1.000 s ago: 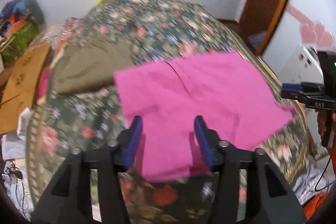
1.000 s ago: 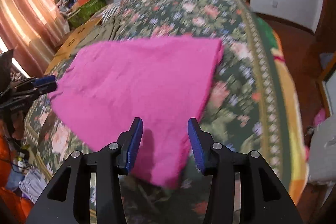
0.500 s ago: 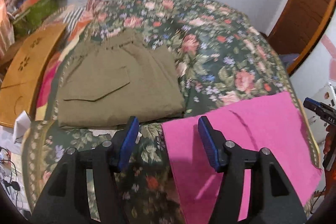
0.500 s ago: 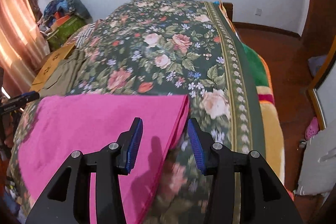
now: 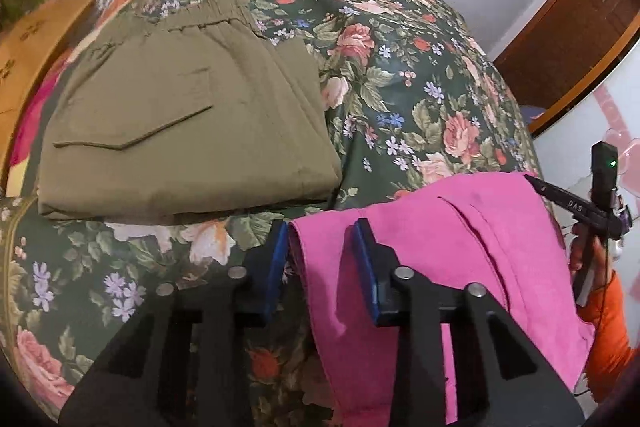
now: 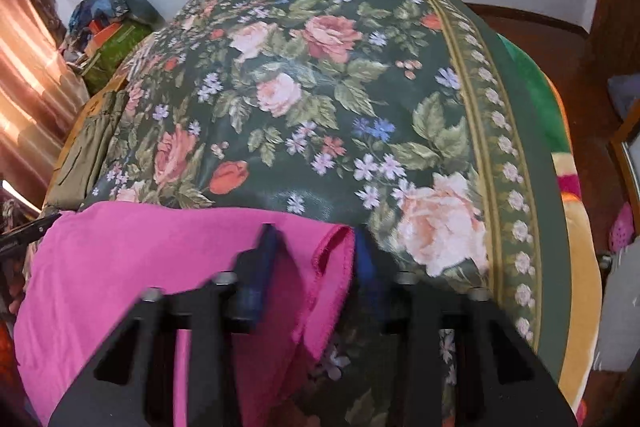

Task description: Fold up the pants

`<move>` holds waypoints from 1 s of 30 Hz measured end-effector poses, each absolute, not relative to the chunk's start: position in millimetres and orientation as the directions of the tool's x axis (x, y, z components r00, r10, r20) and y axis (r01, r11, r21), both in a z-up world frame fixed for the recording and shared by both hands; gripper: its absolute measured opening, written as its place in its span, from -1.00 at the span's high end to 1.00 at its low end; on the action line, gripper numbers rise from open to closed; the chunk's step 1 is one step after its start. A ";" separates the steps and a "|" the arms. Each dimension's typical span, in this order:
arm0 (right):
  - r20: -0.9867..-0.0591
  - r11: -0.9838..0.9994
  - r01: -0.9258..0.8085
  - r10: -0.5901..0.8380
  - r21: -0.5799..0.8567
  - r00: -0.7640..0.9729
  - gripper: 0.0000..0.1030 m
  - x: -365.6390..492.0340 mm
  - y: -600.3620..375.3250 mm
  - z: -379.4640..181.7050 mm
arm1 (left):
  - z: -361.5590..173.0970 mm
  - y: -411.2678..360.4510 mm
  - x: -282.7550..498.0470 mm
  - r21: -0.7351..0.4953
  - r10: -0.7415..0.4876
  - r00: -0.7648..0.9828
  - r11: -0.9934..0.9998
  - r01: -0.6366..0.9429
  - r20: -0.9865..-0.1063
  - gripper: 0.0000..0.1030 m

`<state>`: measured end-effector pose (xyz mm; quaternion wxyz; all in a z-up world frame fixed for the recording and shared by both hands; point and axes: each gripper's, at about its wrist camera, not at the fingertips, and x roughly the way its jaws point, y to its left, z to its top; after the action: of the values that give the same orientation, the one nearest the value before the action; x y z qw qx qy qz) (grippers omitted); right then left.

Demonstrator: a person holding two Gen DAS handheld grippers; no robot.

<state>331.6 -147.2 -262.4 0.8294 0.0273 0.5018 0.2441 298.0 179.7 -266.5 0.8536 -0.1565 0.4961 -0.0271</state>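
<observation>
The pink pants [image 5: 440,251] lie at the near edge of the floral bedspread [image 5: 400,75] and hang over it. My left gripper [image 5: 322,259] is open, its jaws on either side of the pants' left corner. In the right wrist view the pink pants [image 6: 140,267] fill the lower left. My right gripper [image 6: 316,259] is open, its jaws on either side of the pants' right corner. The right gripper's tip also shows in the left wrist view [image 5: 560,195].
Folded olive pants [image 5: 180,123] lie on the bed to the left of the pink ones, also seen in the right wrist view [image 6: 84,155]. A brown board [image 5: 24,67] and cluttered bags [image 6: 112,27] stand at the bed's left. A wooden door [image 5: 568,27] is at right.
Both grippers have dropped down toward the near bed edge. The pink pants, spread across the view a second ago, now lie low with a corner between each pair of open jaws.
</observation>
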 end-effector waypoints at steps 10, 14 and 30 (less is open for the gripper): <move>-0.782 0.883 -0.424 0.406 0.202 0.473 0.92 329.3 -139.0 -250.4 | -254.1 167.5 287.2 -0.153 -0.078 0.552 0.984 -0.092 -0.830 0.79; -0.775 0.888 -0.429 0.385 0.164 0.501 0.93 334.1 -136.0 -249.6 | -257.4 169.7 287.6 -0.135 -0.056 0.547 0.985 -0.104 -0.835 0.79; -0.775 0.898 -0.424 0.350 0.117 0.526 0.24 306.9 -141.9 -204.2 | -203.5 165.7 247.6 -0.089 0.006 0.597 0.988 -0.130 -0.802 -0.09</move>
<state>306.9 -141.9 -204.2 0.8725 -0.0430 0.4333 0.2218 247.6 165.7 -203.5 0.8909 -0.0692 0.4472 0.0382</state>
